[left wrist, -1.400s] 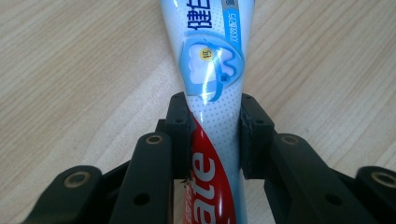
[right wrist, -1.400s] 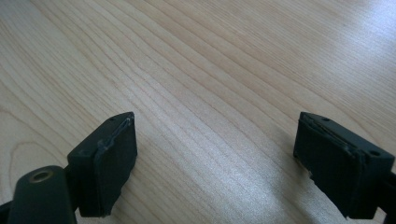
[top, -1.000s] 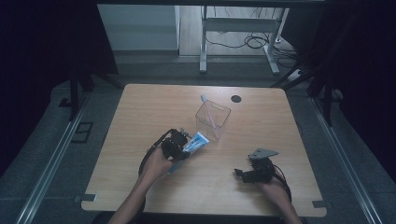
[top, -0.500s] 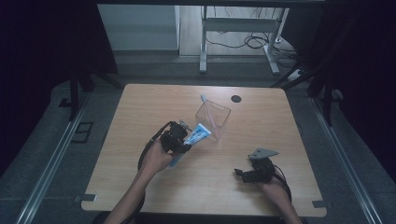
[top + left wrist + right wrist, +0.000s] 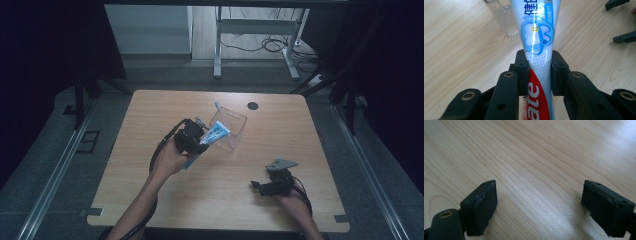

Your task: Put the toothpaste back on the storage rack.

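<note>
A blue, white and red toothpaste tube (image 5: 214,134) (image 5: 539,37) is clamped in my left gripper (image 5: 201,142) (image 5: 539,75), which is shut on its lower half. The tube's far end reaches over the near rim of a clear plastic box (image 5: 230,128) (image 5: 504,17) standing at the table's middle. My right gripper (image 5: 257,186) (image 5: 539,206) rests low over the wooden table (image 5: 150,120) at the near right, open, with bare wood between its jaws. The right gripper's fingers (image 5: 624,37) also appear at the right edge of the left gripper view.
A small blue item (image 5: 218,104) lies just behind the clear box. A dark round cable hole (image 5: 253,105) sits near the far edge of the table. A metal desk frame (image 5: 250,45) and cables (image 5: 270,45) stand on the floor beyond.
My left gripper has carried the toothpaste tube up and to the right, bringing its tip over the clear box. The right gripper has stayed where it was.
</note>
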Tool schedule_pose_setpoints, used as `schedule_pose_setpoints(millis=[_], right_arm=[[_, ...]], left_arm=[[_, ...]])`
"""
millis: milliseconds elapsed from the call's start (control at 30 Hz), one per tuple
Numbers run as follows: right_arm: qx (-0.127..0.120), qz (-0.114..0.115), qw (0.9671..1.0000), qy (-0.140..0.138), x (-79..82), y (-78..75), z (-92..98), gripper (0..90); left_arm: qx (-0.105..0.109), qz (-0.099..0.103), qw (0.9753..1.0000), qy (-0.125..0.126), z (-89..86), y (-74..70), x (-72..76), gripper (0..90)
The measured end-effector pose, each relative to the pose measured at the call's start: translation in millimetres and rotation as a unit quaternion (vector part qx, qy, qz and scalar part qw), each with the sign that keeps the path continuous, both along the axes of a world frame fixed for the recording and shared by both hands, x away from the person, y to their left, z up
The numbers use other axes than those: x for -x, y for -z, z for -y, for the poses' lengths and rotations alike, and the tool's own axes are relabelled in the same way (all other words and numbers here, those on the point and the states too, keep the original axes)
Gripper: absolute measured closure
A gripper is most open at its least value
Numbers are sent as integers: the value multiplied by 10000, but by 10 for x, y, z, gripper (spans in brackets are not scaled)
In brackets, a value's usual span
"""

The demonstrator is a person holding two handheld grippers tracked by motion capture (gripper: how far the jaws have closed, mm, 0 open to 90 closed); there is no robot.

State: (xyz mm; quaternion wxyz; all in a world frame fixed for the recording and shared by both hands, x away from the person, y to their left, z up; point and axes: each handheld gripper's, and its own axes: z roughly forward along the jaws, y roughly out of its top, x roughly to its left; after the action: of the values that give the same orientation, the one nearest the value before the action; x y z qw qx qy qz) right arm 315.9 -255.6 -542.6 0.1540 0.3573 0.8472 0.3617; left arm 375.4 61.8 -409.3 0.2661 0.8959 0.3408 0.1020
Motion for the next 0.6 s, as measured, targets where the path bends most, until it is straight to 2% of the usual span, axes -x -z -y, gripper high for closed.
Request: schedule_pose_setpoints(millis=[233,433,600], right_arm=[[-2,0,10000,1,0,0,0,131],[-11,-4,10000,11,1,0,-2,131],[-13,-11,10000,18,2,0,-3,130]], left_arm=[[19,104,9999,5,56,-105,-108,720],[90,114,9999,12,102,-170,-216,721],[122,218,9997,12,148,-217,-300,721]])
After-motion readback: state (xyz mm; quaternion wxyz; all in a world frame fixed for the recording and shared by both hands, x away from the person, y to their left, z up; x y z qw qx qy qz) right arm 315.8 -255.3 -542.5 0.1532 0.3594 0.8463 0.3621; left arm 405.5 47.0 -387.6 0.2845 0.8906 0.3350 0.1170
